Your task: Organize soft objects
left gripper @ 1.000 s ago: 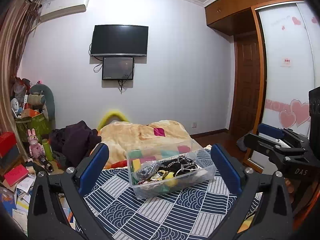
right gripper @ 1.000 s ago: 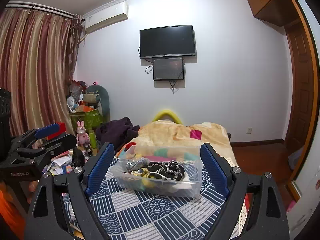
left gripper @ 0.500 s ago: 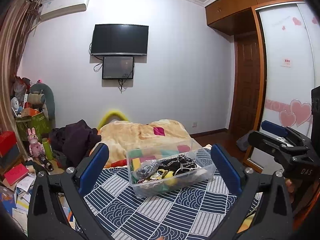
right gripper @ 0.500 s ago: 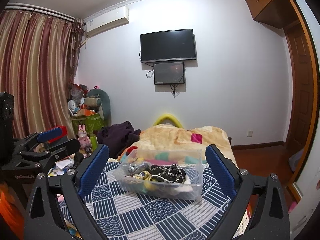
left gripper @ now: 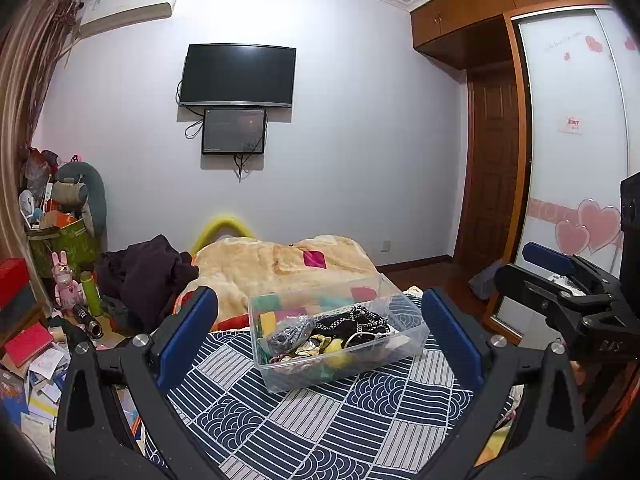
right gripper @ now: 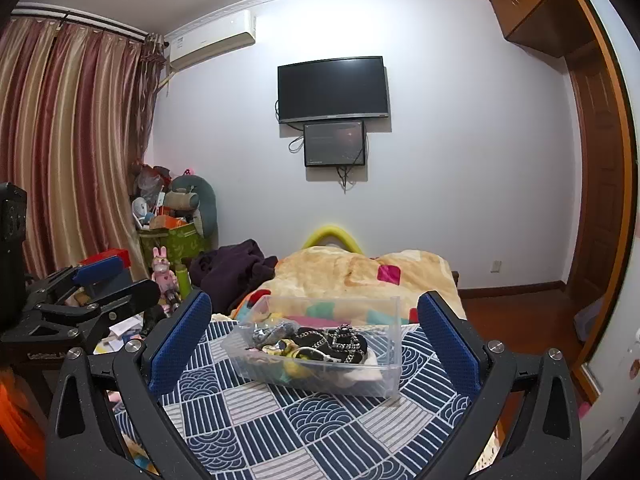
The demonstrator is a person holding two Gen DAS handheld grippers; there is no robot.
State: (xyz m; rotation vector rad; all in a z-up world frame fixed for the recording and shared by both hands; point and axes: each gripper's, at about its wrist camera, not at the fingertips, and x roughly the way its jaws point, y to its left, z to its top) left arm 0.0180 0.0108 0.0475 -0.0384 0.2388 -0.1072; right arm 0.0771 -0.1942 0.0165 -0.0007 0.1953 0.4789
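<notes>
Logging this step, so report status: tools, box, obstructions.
Left tool open, empty; right tool open, empty. Clear box of soft items on patterned bedspread, untouched. Nothing between tools and box.

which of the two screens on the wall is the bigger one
The upper screen is bigger, a wide black TV; the smaller screen hangs directly below it.

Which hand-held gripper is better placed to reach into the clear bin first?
Roughly even, slightly the left hand-held gripper: the clear bin fills more of its view, between open fingers. The right hand-held gripper, also open, views it a bit smaller.
</notes>
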